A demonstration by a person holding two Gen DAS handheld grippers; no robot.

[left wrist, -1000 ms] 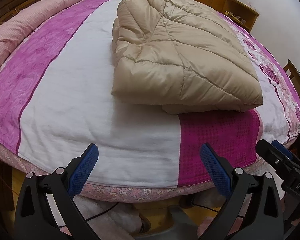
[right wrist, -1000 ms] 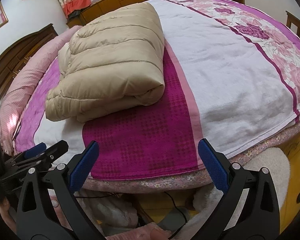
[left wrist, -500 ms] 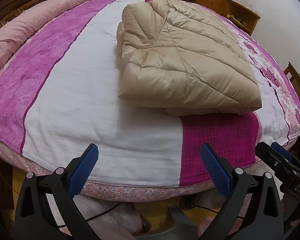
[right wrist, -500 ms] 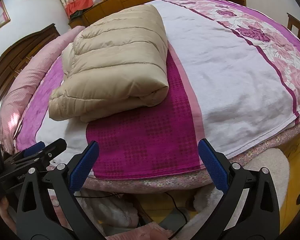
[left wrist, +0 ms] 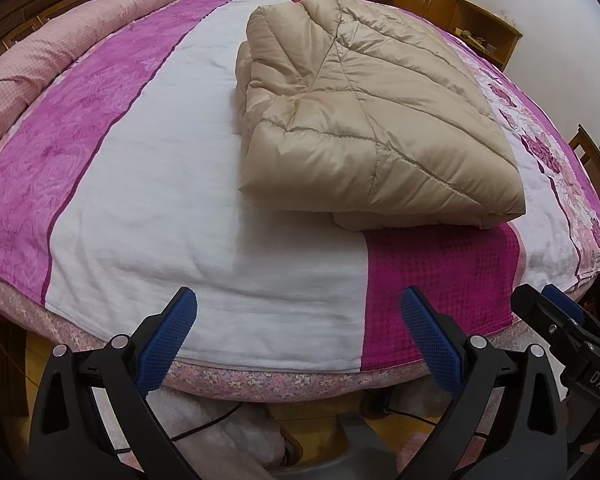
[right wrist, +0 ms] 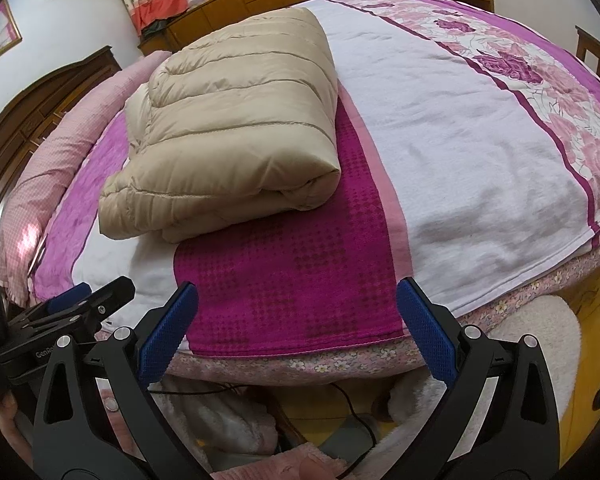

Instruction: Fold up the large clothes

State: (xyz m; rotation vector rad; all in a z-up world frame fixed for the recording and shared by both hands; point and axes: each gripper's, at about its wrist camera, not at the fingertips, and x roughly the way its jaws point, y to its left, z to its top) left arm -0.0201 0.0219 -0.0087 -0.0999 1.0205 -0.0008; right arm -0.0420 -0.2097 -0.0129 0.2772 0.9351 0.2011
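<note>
We are viewing a beige padded coat (left wrist: pixel 364 120), already folded into a thick bundle and lying on the bed (left wrist: pixel 140 208) — partly on the white stripe, partly on the magenta towel panel (right wrist: pixel 284 276). We are holding both tongs at the foot edge, well apart from the bundle: the left gripper (left wrist: pixel 298 334) is standing wide and empty, and the right gripper (right wrist: pixel 298 334) likewise. The bundle is lying ahead of both, right of centre for the left tongs and left of centre for the right, so it is sitting between them. Its long axis is running away from us toward the headboard. We are judging neither hand clearly nearer. The underside layers and the far end are hidden — sleeves and collar cannot be made out.
</note>
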